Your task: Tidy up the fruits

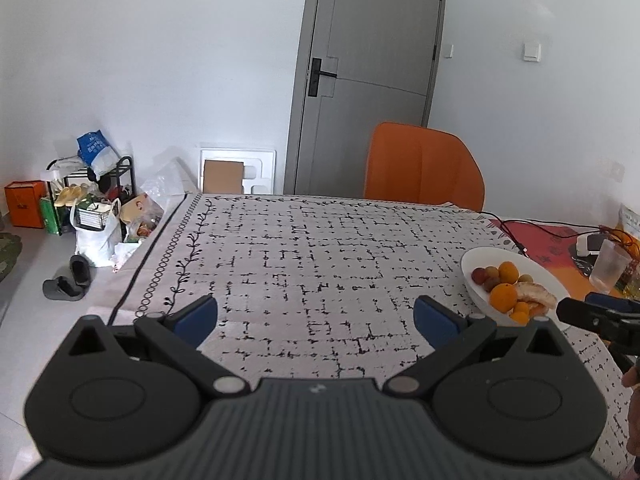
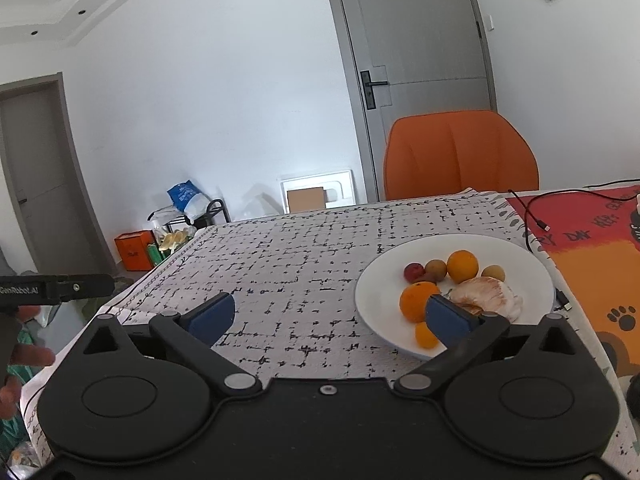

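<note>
A white plate (image 2: pixel 520 264) on the patterned tablecloth holds two oranges (image 2: pixel 418 301), a small orange fruit (image 2: pixel 425 335), a peeled pomelo piece (image 2: pixel 486 294), a red plum (image 2: pixel 413 271) and small brown fruits (image 2: pixel 435 268). The plate also shows in the left wrist view (image 1: pixel 472 266) at the right. My right gripper (image 2: pixel 330 316) is open and empty, its right finger over the plate's near rim. My left gripper (image 1: pixel 316 320) is open and empty above the bare cloth, left of the plate.
An orange chair (image 2: pixel 460 156) stands at the table's far side before a grey door (image 1: pixel 372 60). A red-orange mat (image 2: pixel 592 248) with cables lies right of the plate. A clear plastic cup (image 1: pixel 608 268) stands far right. Bags and a rack (image 1: pixel 92 200) clutter the floor left.
</note>
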`<state>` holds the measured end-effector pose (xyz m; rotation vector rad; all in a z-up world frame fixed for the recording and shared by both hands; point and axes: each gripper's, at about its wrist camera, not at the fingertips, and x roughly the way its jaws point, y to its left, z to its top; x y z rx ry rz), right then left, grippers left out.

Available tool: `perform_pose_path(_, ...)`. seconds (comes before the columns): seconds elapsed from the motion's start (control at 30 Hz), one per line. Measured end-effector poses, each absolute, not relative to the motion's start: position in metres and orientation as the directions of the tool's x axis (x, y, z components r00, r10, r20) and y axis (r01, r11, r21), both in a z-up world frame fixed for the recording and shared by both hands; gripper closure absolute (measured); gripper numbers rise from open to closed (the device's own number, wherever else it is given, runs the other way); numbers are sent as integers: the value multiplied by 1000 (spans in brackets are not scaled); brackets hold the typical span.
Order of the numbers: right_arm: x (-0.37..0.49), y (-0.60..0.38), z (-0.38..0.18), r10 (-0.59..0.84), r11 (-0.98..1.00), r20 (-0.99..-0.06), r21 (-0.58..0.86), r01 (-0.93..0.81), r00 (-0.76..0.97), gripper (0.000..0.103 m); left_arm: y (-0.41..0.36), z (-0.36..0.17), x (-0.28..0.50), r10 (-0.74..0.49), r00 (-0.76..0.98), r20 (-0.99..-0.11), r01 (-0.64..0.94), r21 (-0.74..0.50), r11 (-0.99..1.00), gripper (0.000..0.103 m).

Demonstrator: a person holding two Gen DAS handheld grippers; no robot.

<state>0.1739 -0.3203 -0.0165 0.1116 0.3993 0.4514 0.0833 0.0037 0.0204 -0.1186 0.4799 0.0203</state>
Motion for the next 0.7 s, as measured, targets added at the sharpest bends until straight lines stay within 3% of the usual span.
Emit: perform_pose_path(0.7,125,-312,-19,419,908,-403,195,-371,814,0,-7,20,31,3,880,-474,-53,-92,994,0)
